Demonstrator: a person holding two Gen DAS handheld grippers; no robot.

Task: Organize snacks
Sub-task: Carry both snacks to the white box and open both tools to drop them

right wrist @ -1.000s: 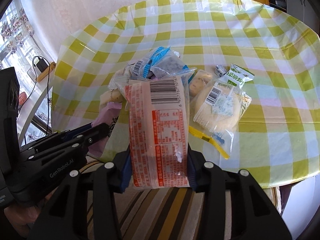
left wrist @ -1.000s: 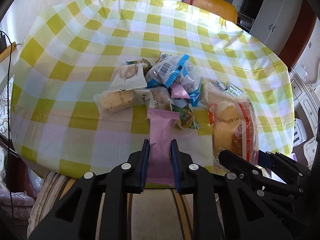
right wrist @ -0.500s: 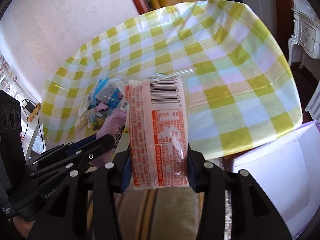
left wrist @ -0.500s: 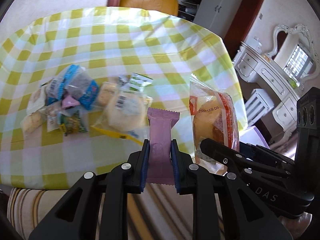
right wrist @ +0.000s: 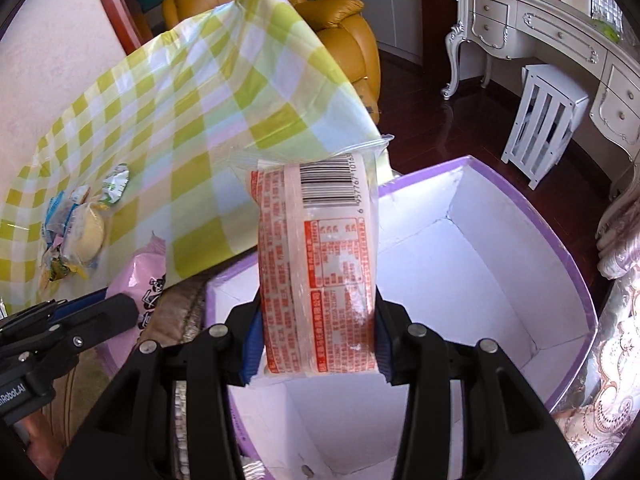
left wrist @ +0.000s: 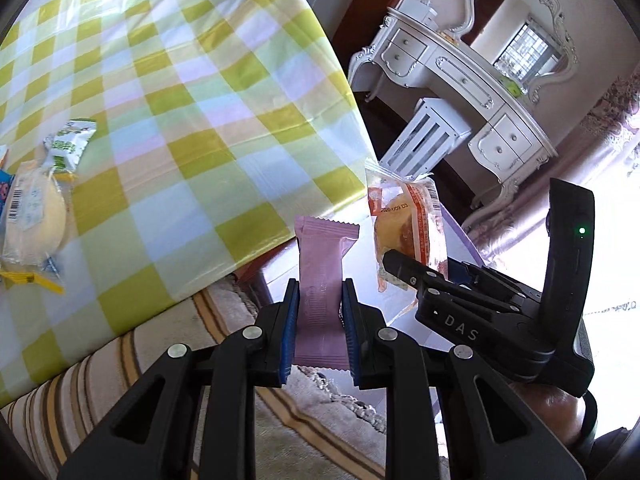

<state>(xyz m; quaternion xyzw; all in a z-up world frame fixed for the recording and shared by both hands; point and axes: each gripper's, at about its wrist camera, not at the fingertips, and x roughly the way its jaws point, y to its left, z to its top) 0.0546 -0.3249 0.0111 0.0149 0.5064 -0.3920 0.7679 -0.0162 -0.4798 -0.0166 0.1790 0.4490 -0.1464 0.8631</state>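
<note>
Left wrist view: the left gripper (left wrist: 319, 300) is clamped on a pink snack bar (left wrist: 322, 276), which stands upright between its 2 blue-padded fingers (left wrist: 289, 330). At 3 o'clock of it, the right gripper (left wrist: 404, 268) carries an orange-printed bread packet (left wrist: 404, 224). The checked tablecloth (left wrist: 192, 120) fills the 10 o'clock area; on it, at 9 o'clock, lie a round bun in clear wrap (left wrist: 34, 216) and a green-and-white sachet (left wrist: 66, 146). A white dressing table (left wrist: 472, 84) stands at 2 o'clock.

Right wrist view: the right gripper (right wrist: 316, 340) is closed on the bread packet (right wrist: 320, 264), barcode uppermost, over a purple-edged box with a white interior (right wrist: 500, 264). At 9 o'clock the left gripper (right wrist: 116, 312) holds the pink snack bar (right wrist: 146, 268). The remaining snack pile (right wrist: 80, 232) lies on the tablecloth (right wrist: 200, 112), well apart from the box. A yellow armchair (right wrist: 344, 32) sits at 12 o'clock.
</note>
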